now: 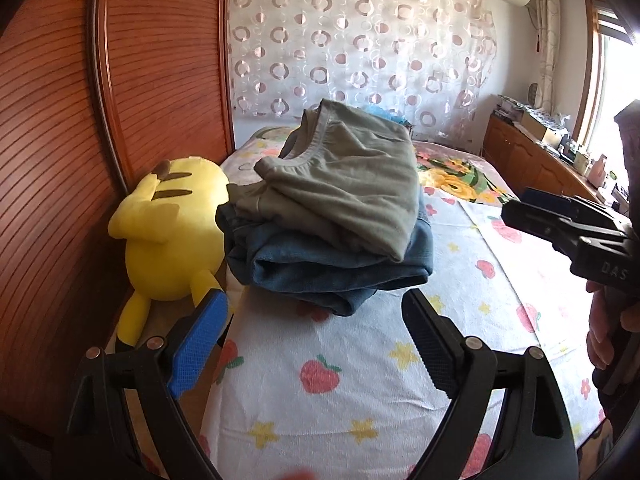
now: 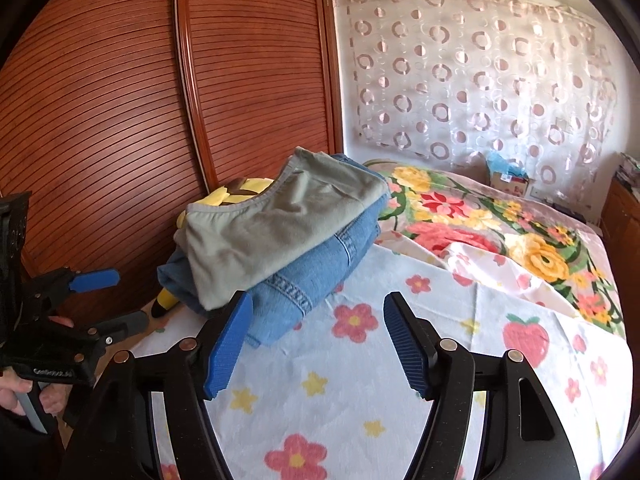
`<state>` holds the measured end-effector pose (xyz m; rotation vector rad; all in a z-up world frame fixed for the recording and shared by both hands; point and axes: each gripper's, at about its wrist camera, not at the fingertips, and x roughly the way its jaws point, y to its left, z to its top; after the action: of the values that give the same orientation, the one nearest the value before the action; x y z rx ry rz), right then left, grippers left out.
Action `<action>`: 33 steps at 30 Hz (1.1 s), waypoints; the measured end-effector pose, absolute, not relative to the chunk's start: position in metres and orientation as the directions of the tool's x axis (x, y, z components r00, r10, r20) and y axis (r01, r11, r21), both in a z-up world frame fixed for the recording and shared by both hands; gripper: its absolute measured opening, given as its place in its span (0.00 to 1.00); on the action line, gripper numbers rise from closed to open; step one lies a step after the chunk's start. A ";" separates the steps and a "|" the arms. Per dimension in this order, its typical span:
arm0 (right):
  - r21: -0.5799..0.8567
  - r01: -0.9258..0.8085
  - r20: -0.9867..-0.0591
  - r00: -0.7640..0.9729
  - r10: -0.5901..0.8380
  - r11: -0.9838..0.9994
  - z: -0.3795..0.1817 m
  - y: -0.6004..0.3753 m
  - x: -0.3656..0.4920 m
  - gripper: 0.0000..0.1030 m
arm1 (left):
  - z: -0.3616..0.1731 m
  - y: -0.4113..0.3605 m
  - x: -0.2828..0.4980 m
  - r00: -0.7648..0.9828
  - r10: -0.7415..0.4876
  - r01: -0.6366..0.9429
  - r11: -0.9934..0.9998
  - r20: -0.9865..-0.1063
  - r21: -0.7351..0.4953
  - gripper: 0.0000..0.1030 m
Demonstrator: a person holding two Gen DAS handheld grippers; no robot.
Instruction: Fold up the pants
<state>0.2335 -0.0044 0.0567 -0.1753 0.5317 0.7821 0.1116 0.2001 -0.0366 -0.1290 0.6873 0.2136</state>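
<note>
Folded grey-green pants (image 1: 352,184) lie on top of folded blue jeans (image 1: 320,272), stacked on the bed. The same stack shows in the right wrist view, pants (image 2: 272,232) over jeans (image 2: 316,272). My left gripper (image 1: 316,320) is open and empty, just short of the stack's near edge. My right gripper (image 2: 320,320) is open and empty, close to the jeans' corner. The left gripper also shows at the left of the right wrist view (image 2: 116,300), open. The right gripper's body (image 1: 576,232) shows at the right of the left wrist view.
A white towel with strawberries and flowers (image 1: 360,380) covers the near bed; a floral blanket (image 2: 500,232) lies beyond. A yellow plush toy (image 1: 172,232) lies left of the stack against the wooden wardrobe (image 1: 80,120). A wooden cabinet (image 1: 532,156) stands at the right.
</note>
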 end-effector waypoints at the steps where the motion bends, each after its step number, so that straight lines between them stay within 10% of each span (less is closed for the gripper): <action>1: 0.042 -0.703 -0.515 0.594 0.618 0.710 0.057 -0.008 0.229 0.68 | -0.036 0.198 0.110 0.757 0.148 -0.231 0.972 -0.637 -0.049 0.87; 33: 0.026 -0.373 -0.436 0.831 0.346 0.927 0.071 -0.167 0.070 0.80 | -0.002 0.023 0.092 0.803 -0.056 0.033 0.998 -0.593 -0.051 0.87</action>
<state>0.0696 -0.1672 0.0707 -0.0612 0.4504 0.3816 0.0920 0.0231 -0.0021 -0.0385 0.6360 -0.0478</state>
